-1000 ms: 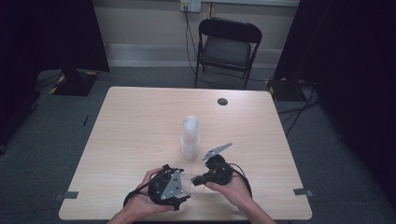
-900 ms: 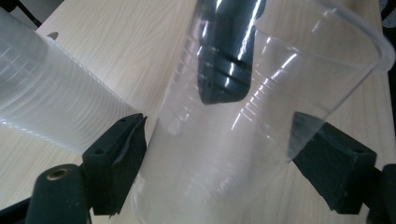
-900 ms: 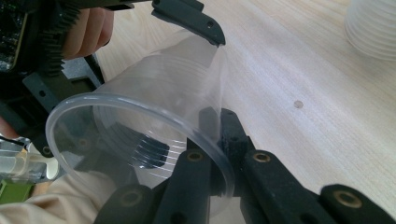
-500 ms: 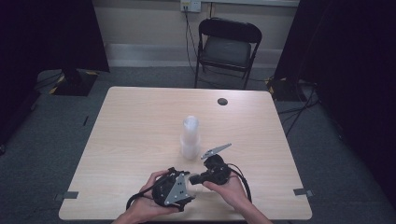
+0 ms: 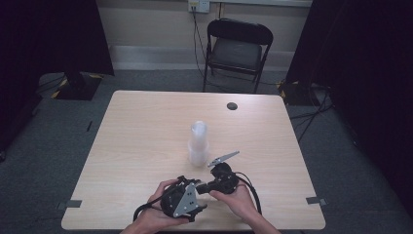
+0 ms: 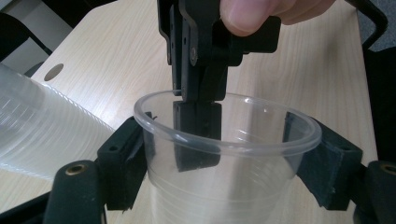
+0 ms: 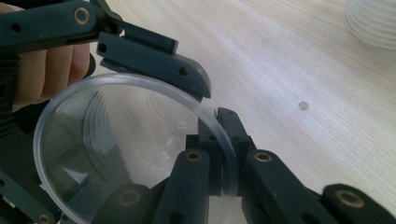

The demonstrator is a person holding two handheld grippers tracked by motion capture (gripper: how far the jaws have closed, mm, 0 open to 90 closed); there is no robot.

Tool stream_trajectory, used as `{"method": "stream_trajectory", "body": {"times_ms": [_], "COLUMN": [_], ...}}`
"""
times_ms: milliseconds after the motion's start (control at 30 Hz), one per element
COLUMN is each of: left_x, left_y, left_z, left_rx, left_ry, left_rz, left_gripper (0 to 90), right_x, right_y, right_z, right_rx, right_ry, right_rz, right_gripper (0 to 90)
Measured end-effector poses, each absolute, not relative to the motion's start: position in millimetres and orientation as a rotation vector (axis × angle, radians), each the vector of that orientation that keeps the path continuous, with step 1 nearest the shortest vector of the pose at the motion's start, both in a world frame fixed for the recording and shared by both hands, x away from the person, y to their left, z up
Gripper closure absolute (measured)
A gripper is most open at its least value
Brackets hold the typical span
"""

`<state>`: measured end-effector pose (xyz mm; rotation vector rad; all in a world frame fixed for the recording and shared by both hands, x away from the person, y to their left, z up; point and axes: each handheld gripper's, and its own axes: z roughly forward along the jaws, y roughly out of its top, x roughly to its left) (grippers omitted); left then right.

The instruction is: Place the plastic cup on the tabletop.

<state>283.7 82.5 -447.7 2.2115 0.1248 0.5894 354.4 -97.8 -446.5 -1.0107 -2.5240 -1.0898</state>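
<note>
A clear plastic cup (image 6: pixel 261 186) lies on its side between my two grippers near the table's front edge. My left gripper (image 6: pixel 226 161) has just been closing its jaws, and its pads (image 6: pixel 123 161) now press on the cup's wall from both sides, just below the rim. My right gripper (image 7: pixel 226 161) is shut on the cup's rim (image 7: pixel 212 116), one jaw inside the cup and one outside. In the high view the left gripper (image 5: pixel 195 195) and the right gripper (image 5: pixel 207 186) meet tip to tip, each held in a hand.
A tall stack of clear cups (image 5: pixel 198 144) stands mid-table just beyond the grippers. A small round hole (image 5: pixel 232 106) marks the table's far side. A black folding chair (image 5: pixel 236 48) stands behind the table (image 5: pixel 131 126).
The left gripper has edged right toward the right gripper and its jaws have come in around the cup. The right gripper has kept its hold on the rim and stayed in place.
</note>
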Motion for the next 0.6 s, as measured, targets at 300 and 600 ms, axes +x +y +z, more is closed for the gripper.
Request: {"method": "stream_trajectory", "body": {"times_ms": [300, 600], "left_x": [284.6, 284.4], "left_y": [84.8, 82.7], "left_z": [-448.3, -450.0], "left_rx": [2.183, 2.171], "left_ry": [0.128, 0.129], "left_rz": [0.606, 0.609], "left_gripper": [26.5, 28.1], "right_x": [353.0, 353.4], "right_y": [-99.5, -99.4], "right_z": [-443.3, -443.8], "right_rx": [-1.024, -1.029], "right_ry": [-2.522, -2.505], "right_rz": [-1.143, -1.149], "right_gripper": [89.7, 88.6]}}
